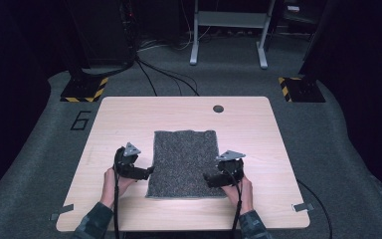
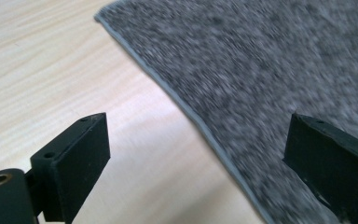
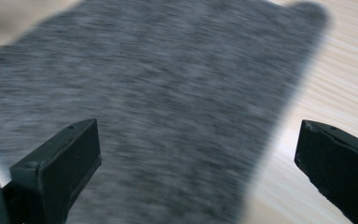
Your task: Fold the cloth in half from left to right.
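Hands: two hands come in from the 6 o'clock edge of the bench (image 1: pixel 129 211), each carrying a tool.
Left tool: left tool (image 1: pixel 149 172) sits at the 8 o'clock side of the cloth, tips pointing toward its left edge; in the left gripper view the jaws stand wide apart with nothing between them, one over bare wood, the other over the fabric.
Right tool: right tool (image 1: pixel 206 178) sits at the 4 o'clock side, tips over the cloth's right edge; in the right gripper view its jaws also gape, with no fabric pinched.
Cloth: grey cloth (image 1: pixel 183 163) lies flat near the bench centre, long sides running from 6 to 12 o'clock, near corners just beside both tools.
Handling: it looks soft, light and limp, with a nubbly pile and a thin hemmed border (image 2: pixel 200 126); likely to sag and fold when lifted, not to slip or break.
Where to grip: probably the hemmed edge at the two near corners, one pad slid under the edge and one on top.
Far end: a dark round hole (image 1: pixel 218 108) sits at 12 o'clock beyond the cloth.
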`<state>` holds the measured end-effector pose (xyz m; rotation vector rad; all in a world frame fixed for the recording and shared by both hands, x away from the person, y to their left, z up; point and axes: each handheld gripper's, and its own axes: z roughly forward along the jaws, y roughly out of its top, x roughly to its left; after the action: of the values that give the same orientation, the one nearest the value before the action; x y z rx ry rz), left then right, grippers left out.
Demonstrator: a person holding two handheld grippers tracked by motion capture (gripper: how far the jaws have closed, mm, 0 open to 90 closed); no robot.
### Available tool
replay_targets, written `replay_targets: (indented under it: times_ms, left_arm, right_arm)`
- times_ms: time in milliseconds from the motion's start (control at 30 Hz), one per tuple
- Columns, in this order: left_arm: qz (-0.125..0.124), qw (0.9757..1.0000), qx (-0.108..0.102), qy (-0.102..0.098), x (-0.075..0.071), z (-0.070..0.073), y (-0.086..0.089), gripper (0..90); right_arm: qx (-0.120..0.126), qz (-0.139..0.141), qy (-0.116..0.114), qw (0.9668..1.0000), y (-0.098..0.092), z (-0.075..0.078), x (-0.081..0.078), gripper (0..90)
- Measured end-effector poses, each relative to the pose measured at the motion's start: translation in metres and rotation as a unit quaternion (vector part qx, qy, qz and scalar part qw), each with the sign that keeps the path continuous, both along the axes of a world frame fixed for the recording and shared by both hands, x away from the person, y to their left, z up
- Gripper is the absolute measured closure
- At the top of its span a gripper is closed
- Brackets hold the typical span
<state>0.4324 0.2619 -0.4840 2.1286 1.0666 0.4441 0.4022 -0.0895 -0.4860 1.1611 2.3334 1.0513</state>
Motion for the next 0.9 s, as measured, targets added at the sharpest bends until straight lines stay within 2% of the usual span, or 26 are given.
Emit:
replay_targets:
  times_ms: [33,100,167,233,267,300,333,367,400,500,567,600,633,667,700,767,833,867,900]
  left_arm:
    - [0.0,1.0,0.0,0.0,0.0,0.0,0.0,5.8]
    - [-0.007,0.9999,-0.006,0.007,0.015,0.0,0.002,4.6]
    - [-0.003,1.0,-0.007,0.001,0.024,-0.001,0.001,4.9]
    - [0.0,1.0,-0.006,0.006,0.033,-0.001,0.001,4.8]
    - [0.001,1.0,0.002,0.002,0.037,0.0,0.002,4.9]
    - [0.001,1.0,0.002,0.002,0.037,0.0,0.002,5.1]
    - [0.013,0.9999,-0.003,0.006,0.046,-0.001,0.001,4.5]
    - [0.013,0.9999,-0.003,0.006,0.051,-0.001,0.001,4.0]
    - [0.018,0.9998,-0.002,0.012,0.057,0.0,0.001,4.0]
    - [0.023,0.9997,0.001,0.012,0.07,-0.001,-0.001,2.0]
    - [0.024,0.9994,0.001,0.023,0.08,-0.003,-0.004,0.1]
    - [0.023,0.9994,0.001,0.025,0.083,-0.004,-0.005,0.3]
    - [0.023,0.9994,0.001,0.025,0.083,-0.004,-0.005,0.3]
    - [0.03,0.9992,-0.01,0.025,0.09,-0.006,-0.007,0.4]
    - [0.027,0.9994,-0.01,0.019,0.092,-0.006,-0.007,2.0]
    - [0.029,0.9992,-0.018,0.022,0.099,-0.008,-0.007,6.5]
    - [0.034,0.9986,-0.023,0.034,0.105,-0.01,-0.007,6.7]
    - [0.036,0.9985,-0.026,0.033,0.109,-0.012,-0.008,8.0]
    - [0.036,0.9985,-0.026,0.033,0.109,-0.012,-0.008,9.5]
  right_arm:
    - [0.001,0.012,-0.001,0.9999,0.006,0.001,-0.002,0.0]
    - [-0.003,0.037,0.003,0.9993,0.023,0.002,-0.008,0.0]
    - [-0.005,0.058,0.006,0.9983,0.039,0.001,-0.013,0.0]
    - [-0.005,0.074,0.004,0.9973,0.052,0.0,-0.017,0.0]
    - [-0.003,0.078,0.004,0.9969,0.059,0.0,-0.019,0.0]
    - [-0.002,0.086,0.002,0.9963,0.064,0.0,-0.02,0.8]
    - [0.003,0.093,0.001,0.9957,0.071,0.001,-0.022,2.9]
    - [0.006,0.097,-0.001,0.9953,0.075,0.001,-0.023,3.1]
    - [0.003,0.107,-0.004,0.9943,0.08,0.001,-0.024,2.9]
    - [-0.004,0.13,0.004,0.9915,0.098,0.0,-0.026,1.8]
    - [-0.007,0.14,0.005,0.9902,0.11,0.0,-0.028,1.8]
    - [-0.007,0.151,0.004,0.9886,0.117,-0.001,-0.029,3.0]
    - [-0.007,0.151,0.004,0.9886,0.117,-0.001,-0.029,3.0]
    - [-0.003,0.163,0.008,0.9866,0.128,-0.002,-0.032,6.5]
    - [-0.007,0.169,0.01,0.9855,0.134,-0.003,-0.032,7.3]
    - [-0.009,0.183,0.014,0.9829,0.143,-0.005,-0.033,9.2]
    - [-0.011,0.185,0.015,0.9826,0.155,-0.007,-0.036,12.6]
    - [-0.014,0.192,0.009,0.9812,0.16,-0.008,-0.037,13.8]
    - [-0.014,0.192,0.009,0.9812,0.16,-0.008,-0.037,13.8]
